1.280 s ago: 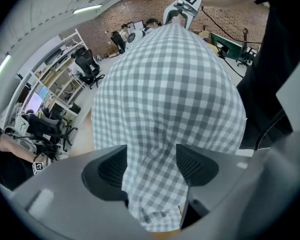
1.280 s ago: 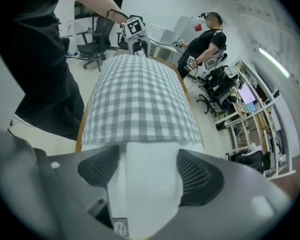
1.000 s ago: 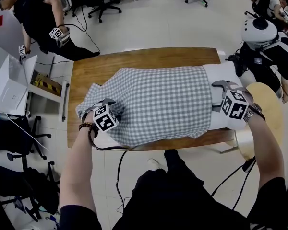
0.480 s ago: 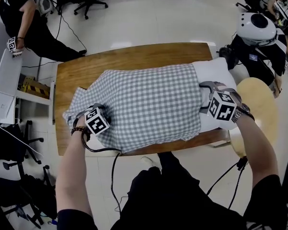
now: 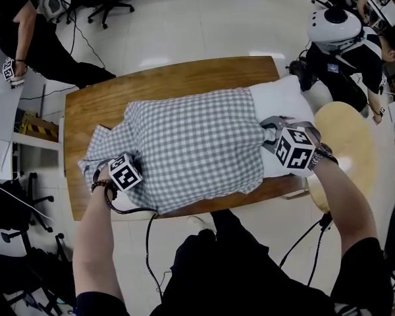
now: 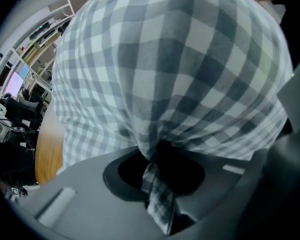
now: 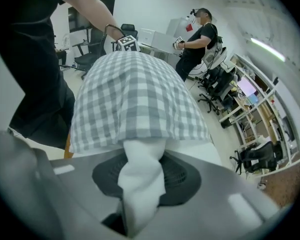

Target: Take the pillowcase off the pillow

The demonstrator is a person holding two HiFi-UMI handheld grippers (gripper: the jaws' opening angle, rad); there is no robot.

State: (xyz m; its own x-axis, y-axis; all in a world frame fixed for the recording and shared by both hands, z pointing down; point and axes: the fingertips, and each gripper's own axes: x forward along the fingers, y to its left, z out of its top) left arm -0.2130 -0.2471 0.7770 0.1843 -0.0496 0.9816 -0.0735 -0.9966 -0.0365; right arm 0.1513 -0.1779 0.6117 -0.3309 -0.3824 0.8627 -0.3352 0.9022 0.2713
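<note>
grey-and-white checked pillowcase, plain white pillow, brown wooden table, cream floor

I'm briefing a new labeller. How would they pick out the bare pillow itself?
Find the wooden table in the head view. A grey checked pillowcase covers most of it; the pillow is the plain white end poking out on the right, the only cloth without checks.

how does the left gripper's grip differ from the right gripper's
The left gripper pinches the grey checked pillowcase; the right gripper pinches the plain white pillow. In the head view, the left grips the pillowcase's left end, while the right grips the bare pillow end sticking out on the right. Shared: both pairs of jaws have just been closing and now clamp a bunched fold of fabric.
</note>
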